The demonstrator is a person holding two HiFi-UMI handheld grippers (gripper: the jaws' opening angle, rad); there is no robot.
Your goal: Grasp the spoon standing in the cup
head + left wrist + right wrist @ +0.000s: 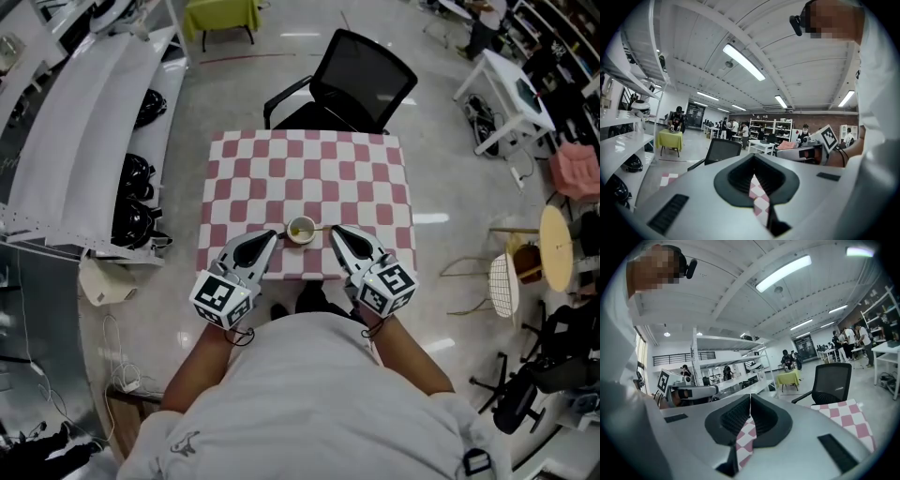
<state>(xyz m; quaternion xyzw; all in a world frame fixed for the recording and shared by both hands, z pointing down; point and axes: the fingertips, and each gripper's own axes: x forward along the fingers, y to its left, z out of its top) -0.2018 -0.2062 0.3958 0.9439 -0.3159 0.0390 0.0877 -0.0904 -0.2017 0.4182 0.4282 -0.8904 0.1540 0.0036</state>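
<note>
While both tools wait at the near table edge, the grasp has not begun.

The cup [301,229], small, round and pale, stands on the near part of the table [309,169], which is covered by a pink-and-white checked cloth. What seems to be the spoon [322,228] shows as a thin handle leaning right from the rim. The left gripper [273,237] and right gripper [335,232] flank the cup, apart from it. Each has its jaws closed tip to tip on nothing, with only cloth showing behind the black ribbed pads. Their shells are smooth grey plastic. Opening, approach and closure on the handle all remain. A black mesh chair [361,80] stands at the far side.
</note>
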